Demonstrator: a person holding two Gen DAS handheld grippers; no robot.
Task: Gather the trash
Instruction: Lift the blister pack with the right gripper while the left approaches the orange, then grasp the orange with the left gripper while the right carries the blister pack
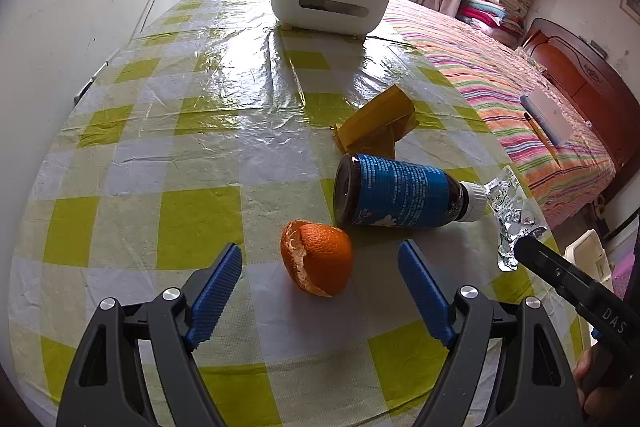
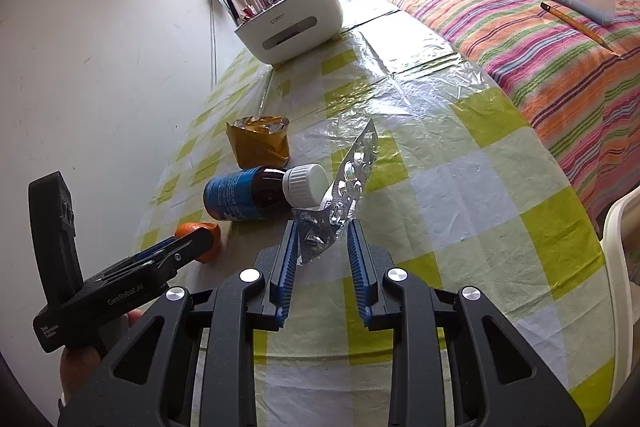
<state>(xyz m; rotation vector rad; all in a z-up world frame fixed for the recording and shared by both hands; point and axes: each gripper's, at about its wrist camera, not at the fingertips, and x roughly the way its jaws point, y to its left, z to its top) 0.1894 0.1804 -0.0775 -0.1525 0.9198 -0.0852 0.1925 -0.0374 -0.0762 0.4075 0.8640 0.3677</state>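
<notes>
Left gripper [image 1: 320, 275] spread wide, nothing pinched; orange peel [image 1: 317, 258] on the tablecloth [image 1: 160, 155] between the blue pads, touching neither. Right gripper [image 2: 323, 247] clamped on crumpled foil blister pack [image 2: 344, 195], held above the cloth. Just beyond: brown bottle [image 1: 400, 197] on its side, then yellow wrapper [image 1: 376, 127]. White bin [image 1: 330, 1] at the far end.

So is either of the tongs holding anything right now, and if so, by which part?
The right tongs are shut on the crumpled foil blister pack, pinching its lower end. The left tongs are open around the orange peel, not touching it, holding nothing.
</notes>
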